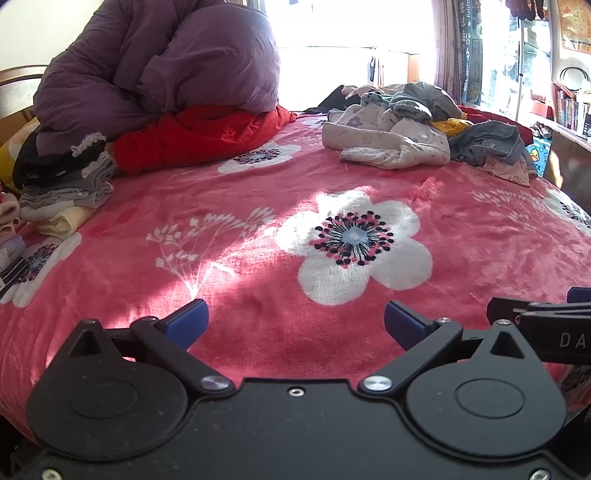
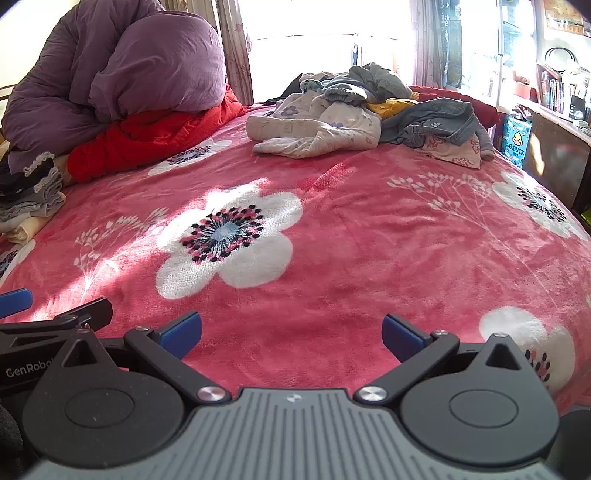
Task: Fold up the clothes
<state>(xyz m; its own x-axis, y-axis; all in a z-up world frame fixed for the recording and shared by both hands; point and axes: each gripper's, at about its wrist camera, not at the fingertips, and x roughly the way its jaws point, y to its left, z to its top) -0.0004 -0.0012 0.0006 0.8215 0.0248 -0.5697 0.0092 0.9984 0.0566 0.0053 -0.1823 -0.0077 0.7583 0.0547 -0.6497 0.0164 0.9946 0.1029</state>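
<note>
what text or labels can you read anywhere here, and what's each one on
"GenRobo", cut off at the frame edge: on the left gripper body.
"DA", cut off: on the right gripper body.
"G.DUCK": on the blue duck bag beside the bed.
Window hanging characters, book spines and jeans tag: too small or blurred.

Left tongs [image 1: 296,321] gape empty over the blanket [image 1: 258,206], clothes heap [image 1: 424,129] far beyond.
</note>
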